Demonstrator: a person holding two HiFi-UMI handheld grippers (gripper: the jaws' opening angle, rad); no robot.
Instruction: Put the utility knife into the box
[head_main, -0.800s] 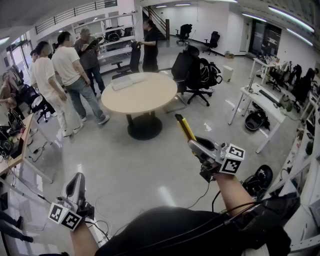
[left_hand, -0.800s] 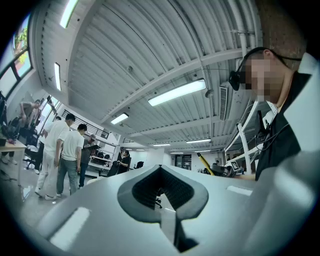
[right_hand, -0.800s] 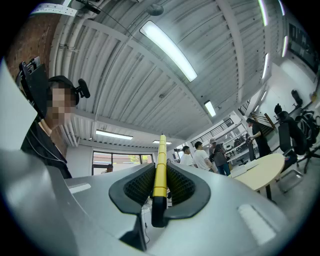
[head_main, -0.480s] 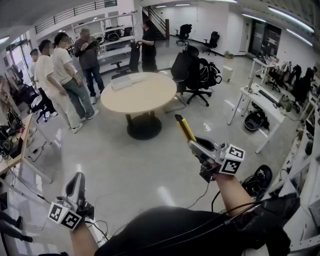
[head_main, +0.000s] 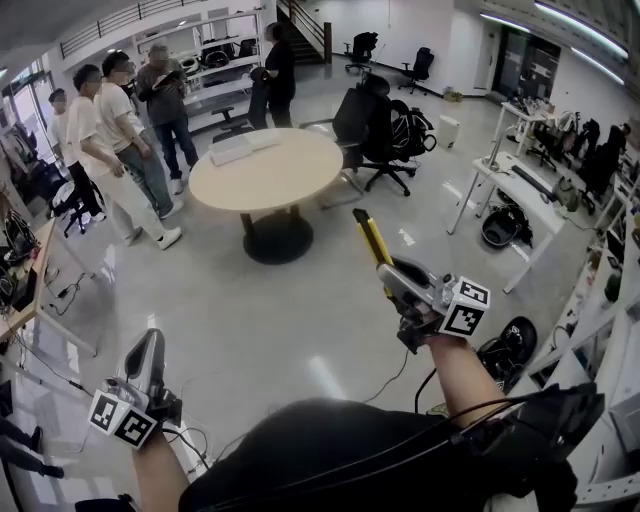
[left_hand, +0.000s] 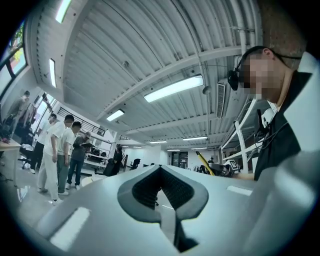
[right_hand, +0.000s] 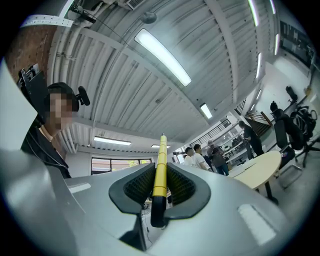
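Observation:
A yellow and black utility knife (head_main: 374, 243) sticks up and forward out of my right gripper (head_main: 397, 272), which is shut on its black end over the floor at centre right. In the right gripper view the utility knife (right_hand: 160, 167) stands clamped between the ribbed pads, and the gripper (right_hand: 159, 181) tilts up toward the ceiling. My left gripper (head_main: 150, 352) hangs at the lower left, shut with nothing in it. In the left gripper view its jaws (left_hand: 160, 170) meet at the tips. A flat white object (head_main: 240, 148) lies on the round table.
A round beige table (head_main: 290, 180) stands ahead on the shiny floor. Several people (head_main: 120, 130) stand at the back left. Black office chairs (head_main: 375, 125) sit behind the table, white desks (head_main: 520, 190) line the right, and a cable (head_main: 398, 372) runs across the floor.
The people at the left have walked further back toward the shelves, and the head view has shifted slightly. Both grippers keep their places, the right still holding the knife.

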